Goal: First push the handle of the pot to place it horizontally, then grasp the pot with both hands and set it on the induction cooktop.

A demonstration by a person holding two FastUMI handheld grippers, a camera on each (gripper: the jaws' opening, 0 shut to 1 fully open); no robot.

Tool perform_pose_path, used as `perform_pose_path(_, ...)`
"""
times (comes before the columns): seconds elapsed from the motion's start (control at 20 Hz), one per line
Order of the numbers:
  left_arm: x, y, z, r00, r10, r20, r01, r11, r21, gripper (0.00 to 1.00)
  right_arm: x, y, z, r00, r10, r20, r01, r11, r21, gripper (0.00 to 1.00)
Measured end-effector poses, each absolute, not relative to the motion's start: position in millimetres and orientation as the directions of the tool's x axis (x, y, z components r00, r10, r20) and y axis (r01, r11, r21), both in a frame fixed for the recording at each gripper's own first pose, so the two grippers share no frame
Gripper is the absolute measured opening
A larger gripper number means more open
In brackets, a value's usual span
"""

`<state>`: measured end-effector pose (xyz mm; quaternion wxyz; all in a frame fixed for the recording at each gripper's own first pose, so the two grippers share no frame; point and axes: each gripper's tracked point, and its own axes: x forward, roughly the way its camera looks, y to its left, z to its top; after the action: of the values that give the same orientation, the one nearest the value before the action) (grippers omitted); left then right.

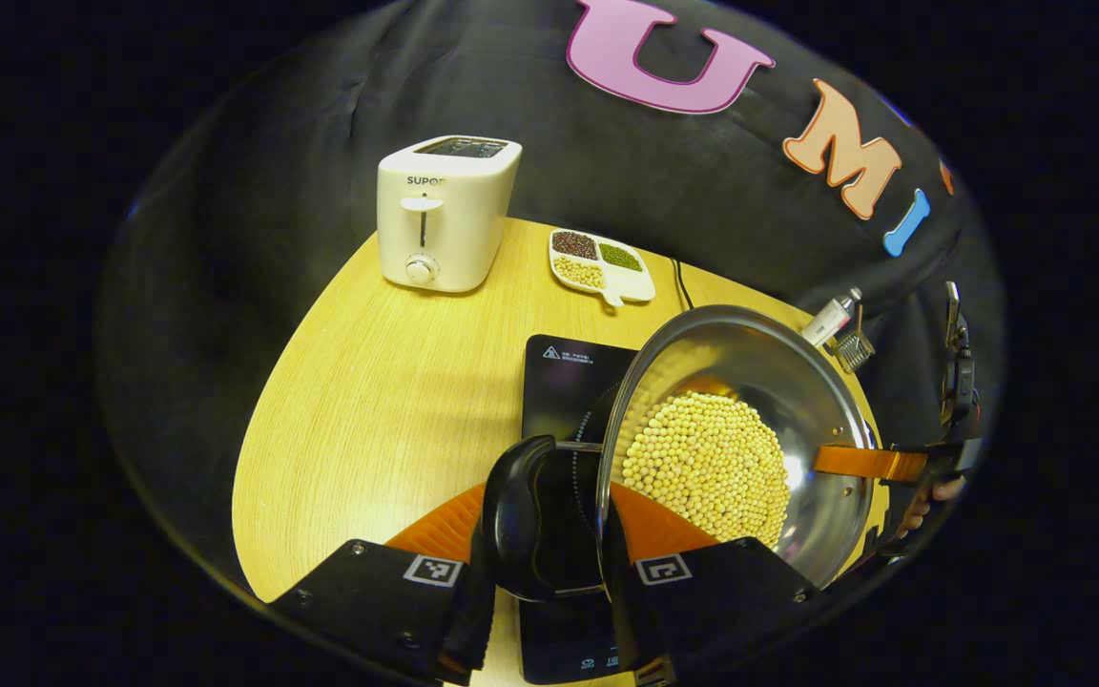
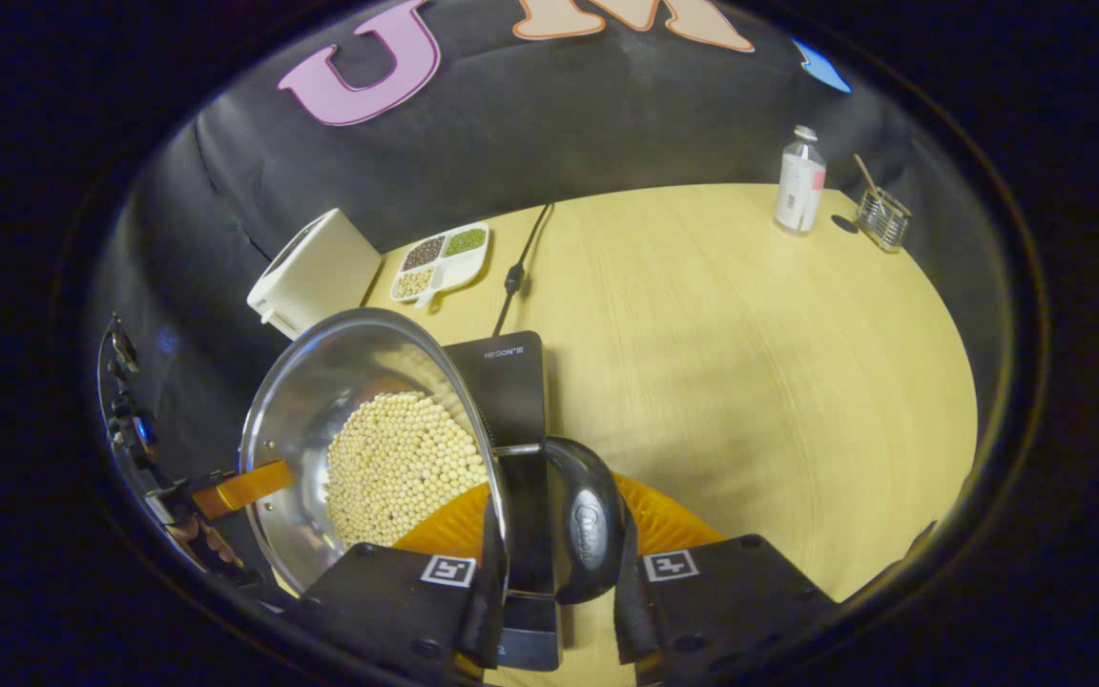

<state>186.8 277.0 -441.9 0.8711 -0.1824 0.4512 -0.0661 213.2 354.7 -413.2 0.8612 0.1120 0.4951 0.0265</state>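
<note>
Pot, steel, loaded with soybeans, sits above the black induction cooktop on the wooden table. Left gripper is clamped on one black side handle; right gripper is clamped on the opposite handle.

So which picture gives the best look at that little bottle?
The right gripper view: the bottle stands upright on the table, fully visible beside a small wire holder. In the left gripper view the bottle peeks out behind the pot's rim, partly hidden.
</note>
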Motion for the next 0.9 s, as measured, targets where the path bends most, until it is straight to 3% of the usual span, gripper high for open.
perform_pose_path(0.05,188,280,-441,0.59,-0.275,-0.759,-0.053,0.925,-0.377,0.52,215,357,-414,0.511,0.156,-0.845,0.064,0.974,0.219,0.41)
perform_pose_path(0.3,196,287,-450,0.592,-0.225,-0.774,-0.042,0.95,-0.309,0.57,217,362,-427,0.509,0.163,-0.845,0.05,0.975,0.218,0.48)
perform_pose_path(0.5,205,305,-442,0.664,-0.104,-0.74,0.013,0.992,-0.128,0.82,221,350,-422,0.539,0.112,-0.834,0.069,0.982,0.176,0.66)
perform_pose_path(0.55,206,307,-436,0.682,-0.081,-0.727,0.006,0.994,-0.105,0.94,226,349,-414,0.558,0.119,-0.821,0.081,0.977,0.197,0.8)
perform_pose_path(0.65,210,311,-421,0.725,-0.063,-0.686,-0.003,0.995,-0.096,0.99,238,343,-402,0.591,0.124,-0.797,0.107,0.967,0.23,0.99)
perform_pose_path(0.75,209,317,-401,0.767,-0.043,-0.64,-0.007,0.997,-0.075,0.99,239,335,-385,0.614,0.135,-0.777,0.121,0.957,0.262,1.0)
perform_pose_path(0.8,210,317,-391,0.787,-0.039,-0.616,-0.004,0.998,-0.068,0.99,239,330,-377,0.625,0.137,-0.768,0.123,0.955,0.271,0.93)
perform_pose_path(0.85,210,314,-383,0.798,-0.04,-0.601,0.003,0.998,-0.062,0.97,239,325,-370,0.637,0.137,-0.759,0.125,0.953,0.277,1.0)
perform_pose_path(0.9,206,307,-375,0.806,-0.054,-0.589,0.021,0.998,-0.063,0.97,236,320,-362,0.644,0.138,-0.752,0.127,0.951,0.283,1.0)
